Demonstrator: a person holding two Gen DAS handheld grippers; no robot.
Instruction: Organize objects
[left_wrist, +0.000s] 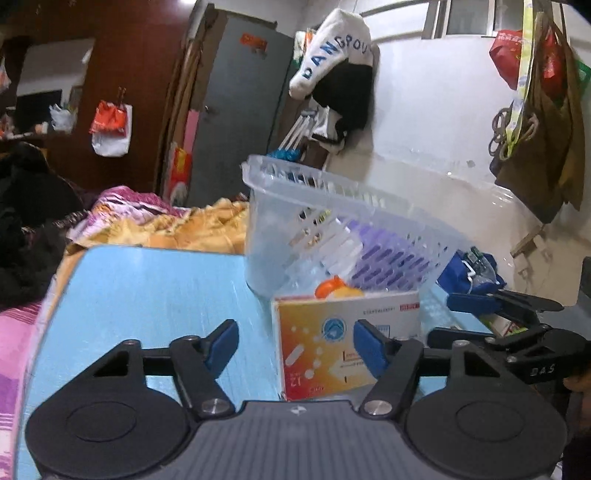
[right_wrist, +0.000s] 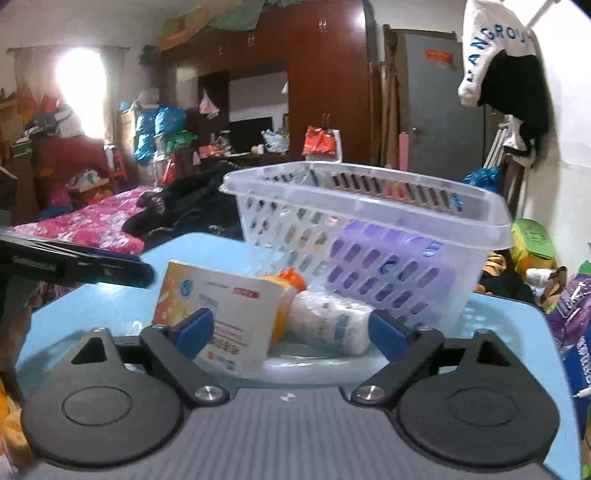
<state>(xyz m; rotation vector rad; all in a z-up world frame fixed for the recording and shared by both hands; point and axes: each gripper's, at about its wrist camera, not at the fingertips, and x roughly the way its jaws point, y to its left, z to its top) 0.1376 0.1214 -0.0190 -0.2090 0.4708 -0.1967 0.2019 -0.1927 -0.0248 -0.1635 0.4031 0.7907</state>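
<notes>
A clear plastic basket (left_wrist: 332, 206) stands on the light blue table (left_wrist: 147, 288), with a purple pack (right_wrist: 391, 258) inside. In front of it stand an orange-and-white box (left_wrist: 343, 343), an orange-capped bottle (left_wrist: 332, 290) and a white bottle (right_wrist: 328, 321) lying on its side. My left gripper (left_wrist: 295, 345) is open, just short of the box. My right gripper (right_wrist: 291, 328) is open, with the box and white bottle ahead between its fingers; the basket (right_wrist: 369, 206) stands behind them. The right gripper also shows at the right in the left wrist view (left_wrist: 498, 314).
A bed with pink and orange bedding (left_wrist: 155, 218) lies beyond the table's far edge. Clothes and bags hang on the white wall (left_wrist: 443, 110). Packets and bags (right_wrist: 569, 314) pile up to the right of the table. A dark wardrobe (right_wrist: 325, 74) stands at the back.
</notes>
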